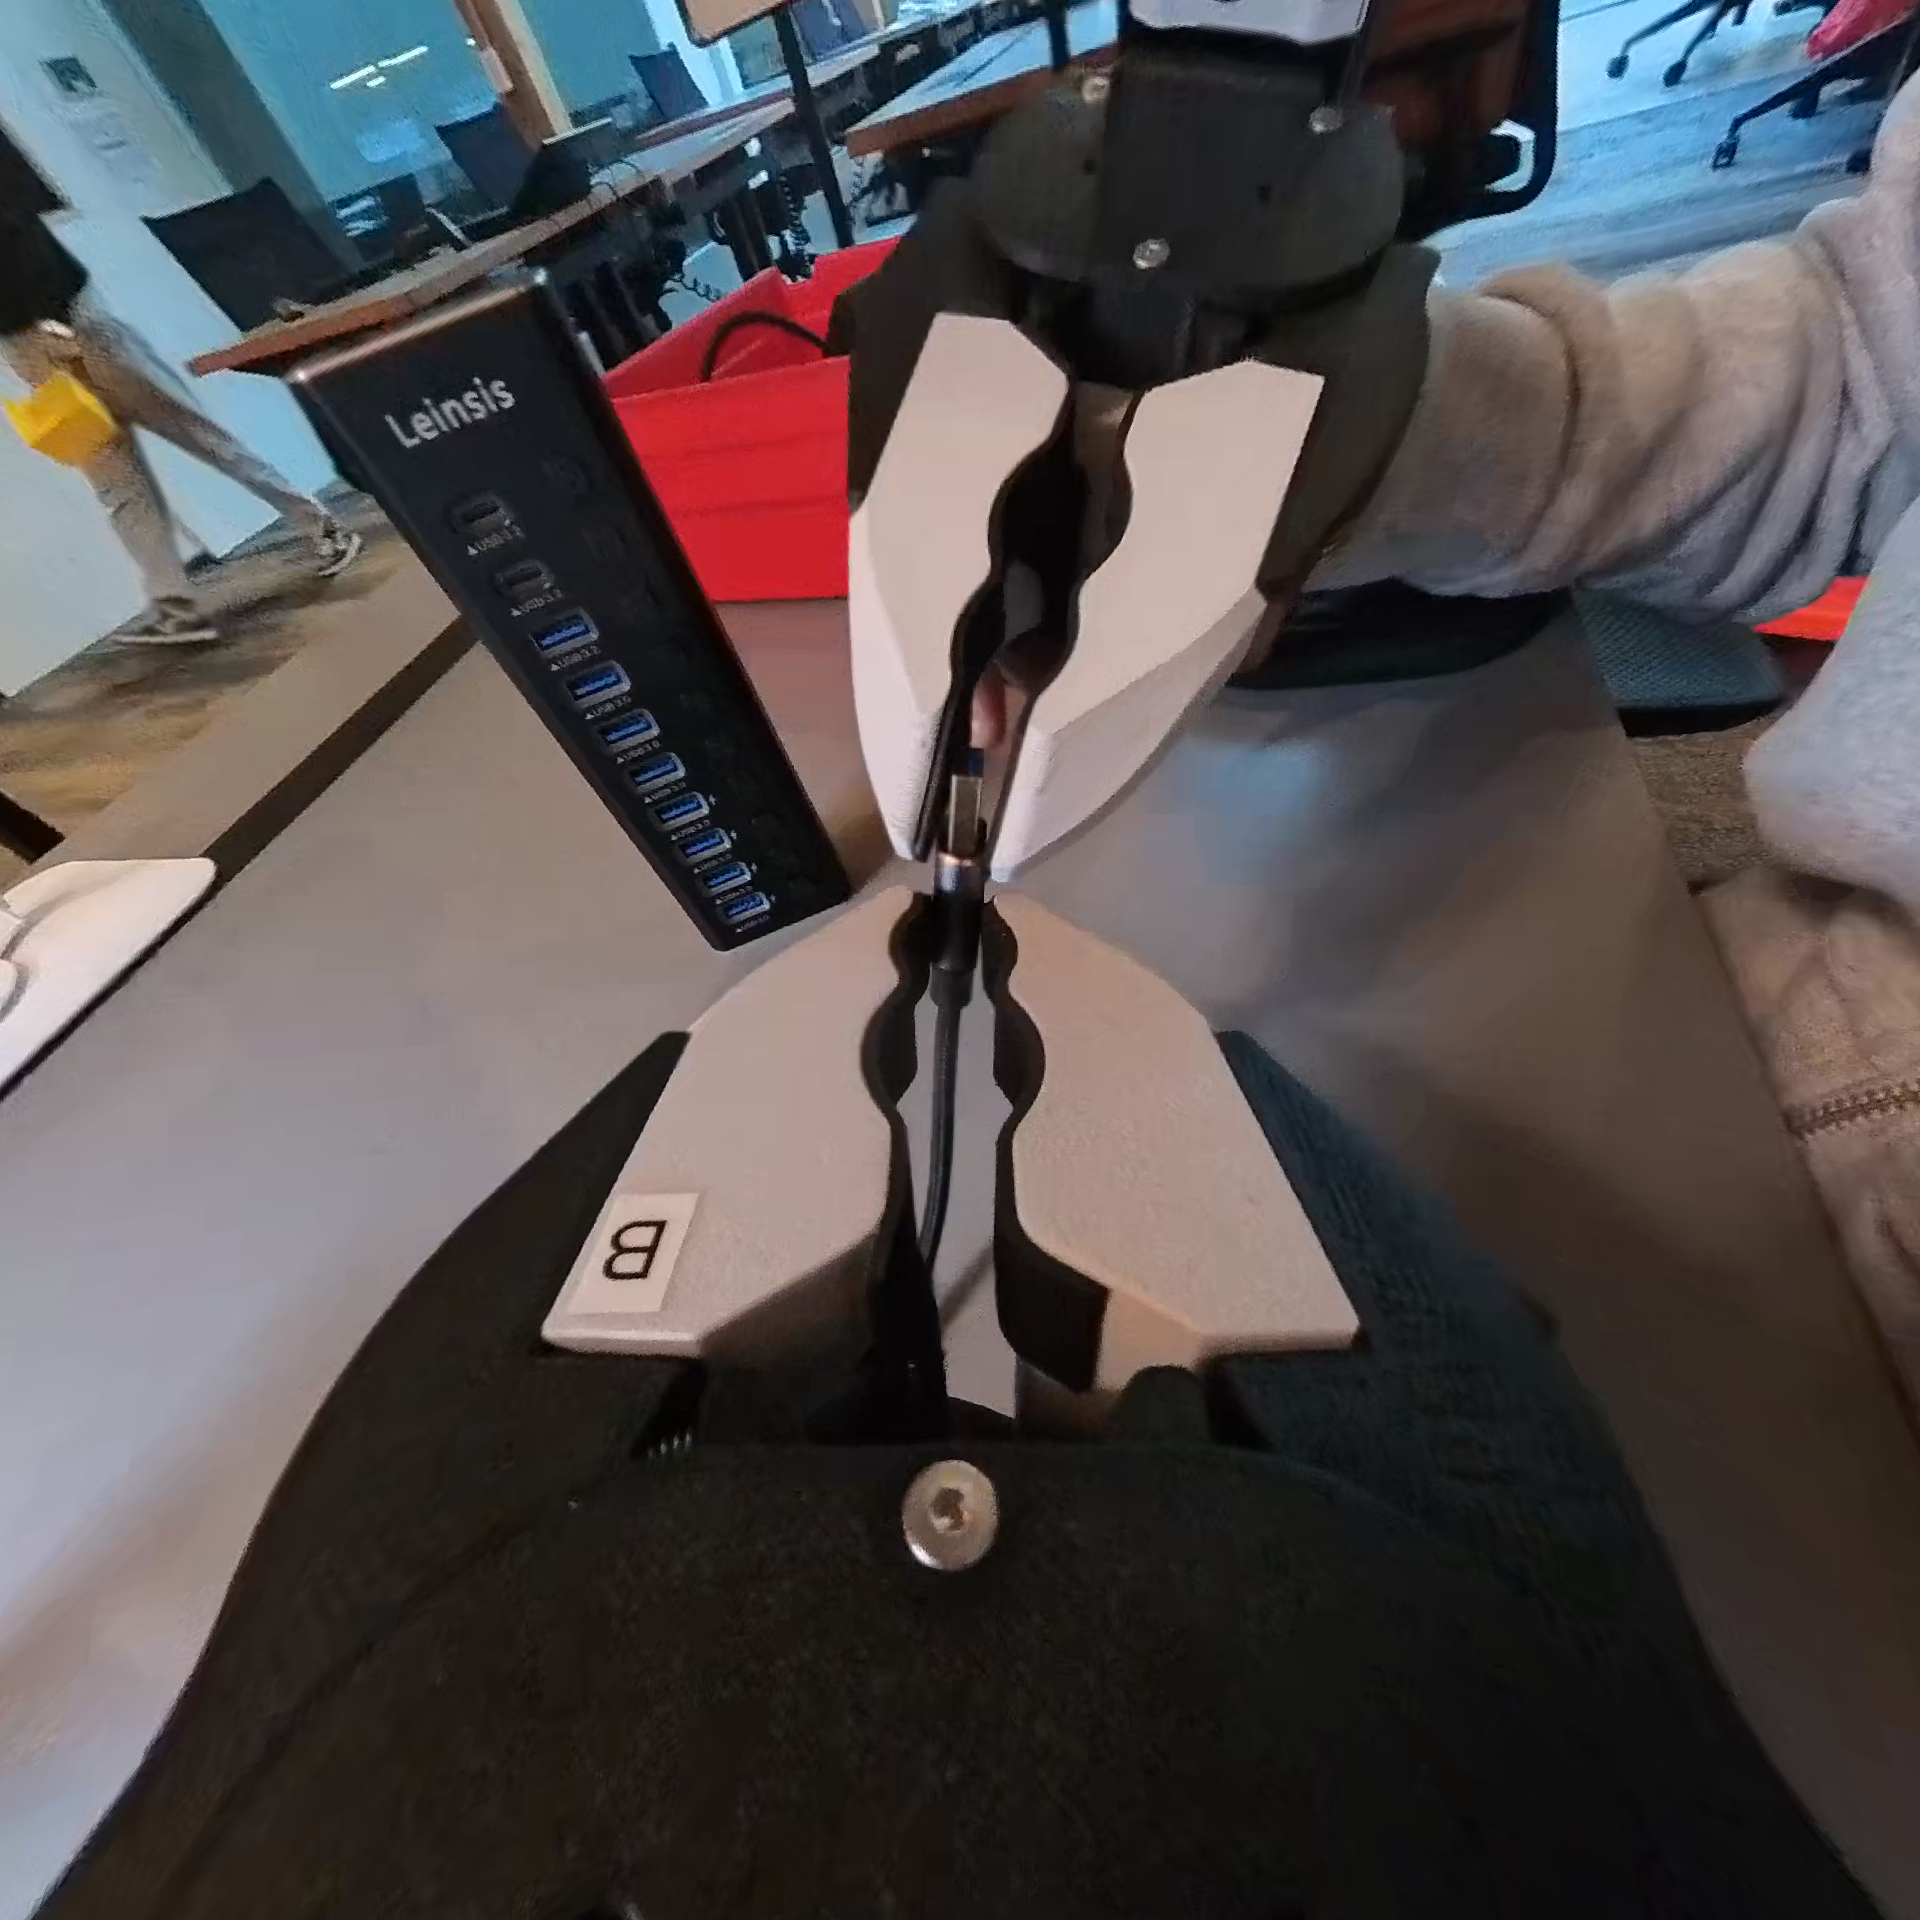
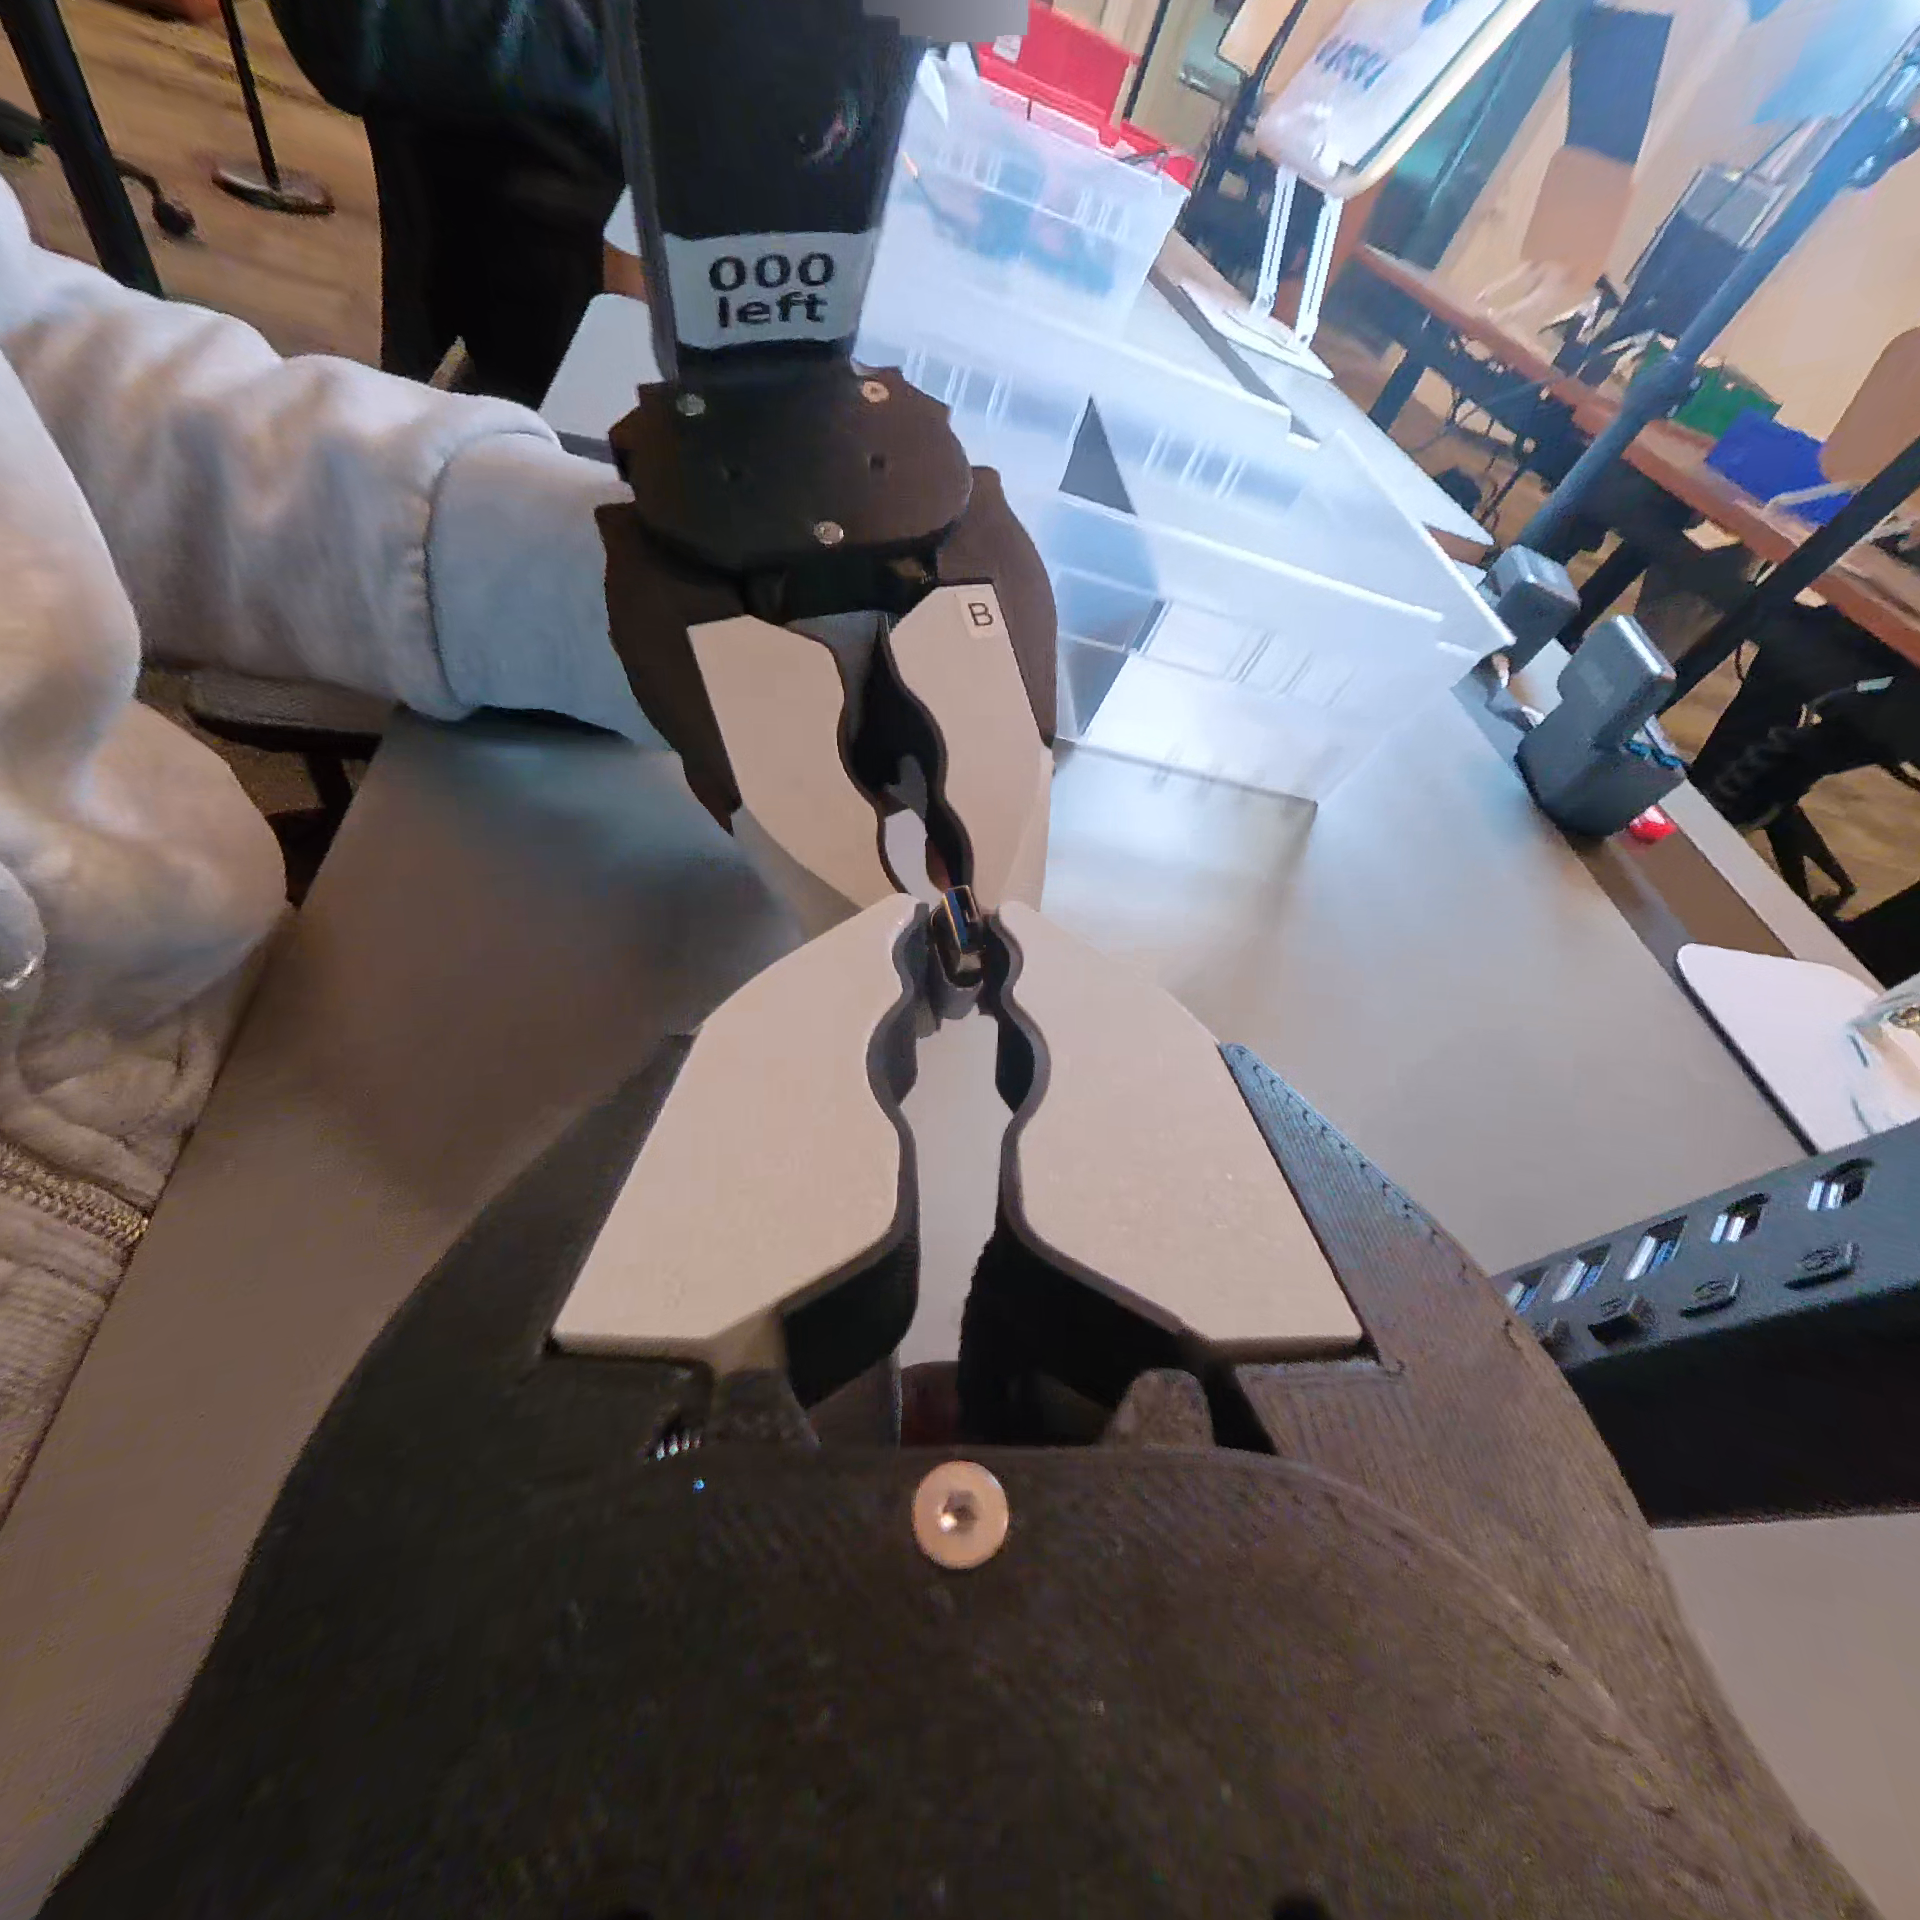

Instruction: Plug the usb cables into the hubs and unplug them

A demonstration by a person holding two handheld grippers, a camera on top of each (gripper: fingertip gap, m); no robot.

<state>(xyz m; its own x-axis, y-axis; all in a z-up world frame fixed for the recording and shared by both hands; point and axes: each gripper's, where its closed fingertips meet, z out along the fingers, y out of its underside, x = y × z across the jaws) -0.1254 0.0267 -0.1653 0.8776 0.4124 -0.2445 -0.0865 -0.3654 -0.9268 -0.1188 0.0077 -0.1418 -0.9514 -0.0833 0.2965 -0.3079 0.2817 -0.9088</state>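
A black USB cable [image 1: 932, 1143] runs up between my left gripper's fingers. My left gripper [image 1: 951, 906] is shut on the dark body of the cable's plug [image 1: 958, 940]. My right gripper [image 1: 958, 847] comes from above, tip to tip with the left, and is shut on the plug's metal end [image 1: 966, 816]. In the right wrist view the plug [image 2: 956, 951] sits between my right gripper's tips [image 2: 958, 914], with the left gripper [image 2: 940, 883] just beyond. A tall black hub [image 1: 582, 644] with several blue ports stands upright to the left, apart from both; it also shows in the right wrist view [image 2: 1714, 1340].
A grey table [image 1: 416, 1039] carries a red bin [image 1: 727, 468] behind the hub. Clear plastic drawer boxes [image 2: 1143, 468], two grey hub-like blocks [image 2: 1590, 727] and a white plate [image 2: 1787, 1039] lie on the far side. Grey sleeves [image 1: 1662, 416] hold the grippers. A person [image 1: 156, 416] walks in the background. Both grippers' tips are close together, under 4 cm apart.
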